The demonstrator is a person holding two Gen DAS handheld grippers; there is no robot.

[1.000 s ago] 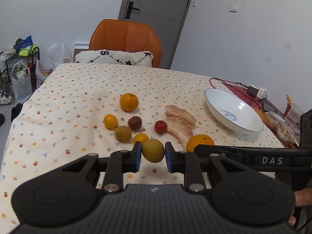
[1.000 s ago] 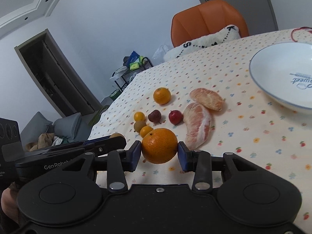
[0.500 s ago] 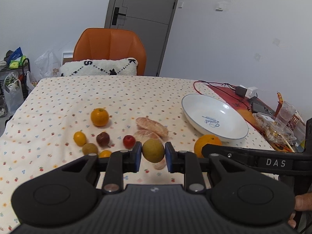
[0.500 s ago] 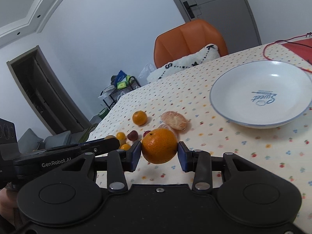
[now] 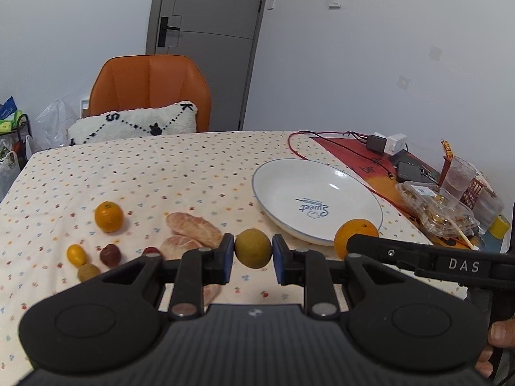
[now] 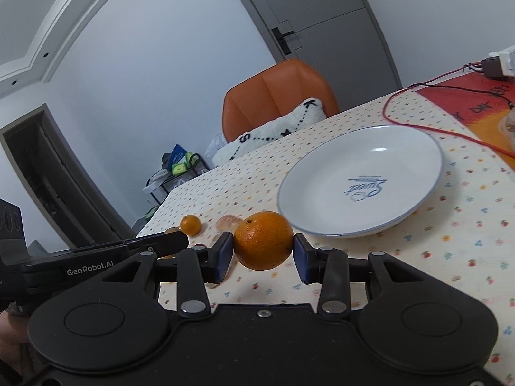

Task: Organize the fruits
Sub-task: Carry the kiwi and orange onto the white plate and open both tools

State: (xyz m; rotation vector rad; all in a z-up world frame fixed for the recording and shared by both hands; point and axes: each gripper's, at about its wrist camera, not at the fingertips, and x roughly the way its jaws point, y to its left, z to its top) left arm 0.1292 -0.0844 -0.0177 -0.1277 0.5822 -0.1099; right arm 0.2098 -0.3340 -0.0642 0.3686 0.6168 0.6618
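Jaws clamp green fruit (image 5: pixel 252 248), orange (image 6: pixel 263 240).

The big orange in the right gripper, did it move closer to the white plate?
Yes. The orange, clamped in the right gripper, has travelled toward the white plate: the plate's rim now sits just beyond it, and the fruits left on the tablecloth lie farther behind.

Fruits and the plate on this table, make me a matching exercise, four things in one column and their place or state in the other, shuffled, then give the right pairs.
Things:
1. big orange
2. greenish-brown round fruit
3. white plate
4. peeled pomelo segments

States:
A. lying on the tablecloth
B. empty
C. held in the right tongs
D. held in the left tongs

Pairs: 1-C, 2-D, 3-B, 4-A
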